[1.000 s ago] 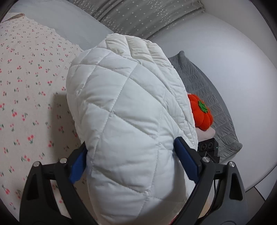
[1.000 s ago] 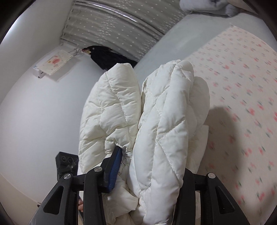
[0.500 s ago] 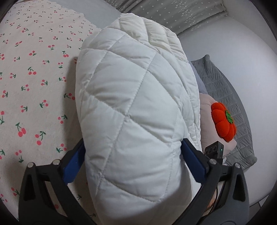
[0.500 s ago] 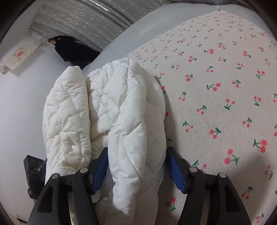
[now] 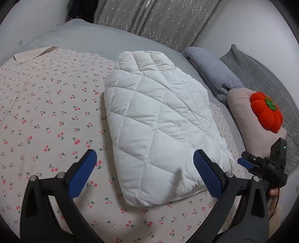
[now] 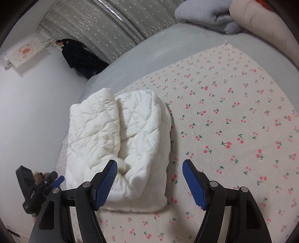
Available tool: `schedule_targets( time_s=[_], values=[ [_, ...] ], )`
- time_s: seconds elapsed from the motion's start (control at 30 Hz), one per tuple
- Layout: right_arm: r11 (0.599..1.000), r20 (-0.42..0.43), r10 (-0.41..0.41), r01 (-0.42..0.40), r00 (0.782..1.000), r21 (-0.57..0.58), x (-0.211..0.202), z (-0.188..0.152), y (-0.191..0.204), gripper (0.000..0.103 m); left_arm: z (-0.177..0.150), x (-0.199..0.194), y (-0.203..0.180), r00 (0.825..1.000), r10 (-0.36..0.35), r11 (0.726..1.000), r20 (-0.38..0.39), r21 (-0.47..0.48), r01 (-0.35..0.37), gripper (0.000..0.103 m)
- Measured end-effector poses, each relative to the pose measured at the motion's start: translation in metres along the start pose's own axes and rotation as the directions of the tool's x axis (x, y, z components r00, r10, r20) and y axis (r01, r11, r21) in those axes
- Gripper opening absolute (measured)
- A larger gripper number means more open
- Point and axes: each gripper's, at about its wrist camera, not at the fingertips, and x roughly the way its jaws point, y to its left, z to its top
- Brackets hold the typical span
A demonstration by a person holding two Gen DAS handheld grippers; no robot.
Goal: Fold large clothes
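Cherry-printed bedding (image 5: 46, 119) is being spread across a grey bed (image 5: 78, 39), with star-dotted grey curtains (image 5: 149, 16) hanging behind it. A folded white quilted jacket (image 5: 158, 119) is lying flat on the printed cover, just ahead of the left gripper (image 5: 144, 166) and slightly toward its right finger. The left gripper is being held wide, its blue pads (image 5: 82, 173) standing clear on either side of the jacket's near end, nothing being pinched. In the right wrist view the same jacket (image 6: 119, 142) is lying ahead and to the left of the right gripper (image 6: 150, 179), its two padded folds facing the camera. The jaws of the right gripper are opening; the near corner of the jacket is sitting just beyond the left pad (image 6: 105, 185), and no pad is pressing on it. Beyond the left gripper's right finger, an orange pumpkin cushion (image 5: 266, 112) is resting on a pink pillow (image 5: 241, 112), beside a folded blue-grey blanket (image 5: 211, 72).
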Motion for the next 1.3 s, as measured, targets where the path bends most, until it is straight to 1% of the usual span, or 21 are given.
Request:
schedule_targets(
  time_s=[0.03,0.07,0.1,0.2,0.27,0.4,0.53,0.6,0.67,0.8,0.83,0.9,0.97,1.07,1.17,1.3],
  values=[
    [1.0,0.011,-0.014,0.014,1.0,-0.021,-0.008,-0.005,0.005,0.078,-0.004,-0.004,-0.002,1.0,0.025,1.0,0.008,0.006,-0.025,0.103],
    [0.999,0.021,-0.024,0.025,0.999,-0.039,-0.003,-0.002,0.022,0.079,-0.009,-0.009,-0.004,0.999,0.048,0.999,0.017,0.013,-0.049,0.103],
    [0.998,0.029,-0.031,0.032,0.999,-0.055,-0.006,-0.007,0.029,0.079,-0.012,-0.012,-0.007,0.997,0.07,0.997,0.025,0.019,-0.071,0.103],
    [0.993,0.05,-0.053,0.058,0.997,-0.107,-0.018,-0.018,0.046,0.081,-0.027,-0.02,-0.02,0.99,0.138,0.99,0.034,0.039,-0.139,0.103],
    [0.984,0.069,-0.095,0.104,0.993,-0.142,-0.022,-0.03,0.056,0.082,-0.034,-0.024,-0.026,0.984,0.177,0.983,0.036,0.049,-0.179,0.103],
    [0.964,0.103,-0.185,0.201,0.977,-0.174,-0.026,-0.045,0.075,0.084,-0.048,-0.032,-0.044,0.963,0.265,0.962,0.047,0.059,-0.267,0.103],
    [0.944,0.121,-0.231,0.253,0.965,-0.212,-0.026,-0.062,0.092,0.085,-0.059,-0.039,-0.06,0.956,0.291,0.955,0.026,0.045,-0.292,0.103],
    [0.936,0.126,-0.263,0.285,0.956,-0.205,-0.028,-0.069,0.096,0.086,-0.065,-0.042,-0.068,0.942,0.333,0.941,0.03,0.055,-0.334,0.103],
    [0.922,0.132,-0.319,0.339,0.939,-0.185,-0.032,-0.075,0.099,0.086,-0.073,-0.046,-0.076,0.927,0.372,0.924,0.046,0.077,-0.375,0.103],
    [0.875,0.155,-0.415,0.44,0.896,-0.201,-0.037,-0.093,0.106,0.09,-0.087,-0.05,-0.09,0.916,0.397,0.91,0.062,0.106,-0.401,0.103],
    [0.865,0.16,-0.428,0.455,0.889,-0.212,-0.036,-0.097,0.108,0.09,-0.09,-0.05,-0.094,0.913,0.403,0.906,0.066,0.114,-0.408,0.103],
    [0.839,0.18,-0.443,0.477,0.878,-0.263,-0.034,-0.105,0.113,0.09,-0.097,-0.048,-0.099,0.919,0.389,0.908,0.062,0.139,-0.394,0.103],
    [0.82,0.208,-0.448,0.492,0.87,-0.293,-0.032,-0.111,0.117,0.09,-0.101,-0.046,-0.1,0.926,0.374,0.916,0.051,0.135,-0.377,0.103],
    [0.812,0.208,-0.463,0.507,0.862,-0.291,-0.025,-0.117,0.116,0.09,-0.109,-0.044,-0.099,0.921,0.387,0.913,0.038,0.125,-0.388,0.103],
    [0.809,0.204,-0.48,0.52,0.853,-0.272,-0.023,-0.121,0.113,0.09,-0.117,-0.044,-0.096,0.91,0.414,0.903,0.026,0.112,-0.414,0.103],
    [0.835,0.218,-0.451,0.495,0.866,-0.241,-0.03,-0.125,0.111,0.09,-0.121,-0.05,-0.093,0.907,0.42,0.902,0.029,0.095,-0.421,0.103]
  ],
)
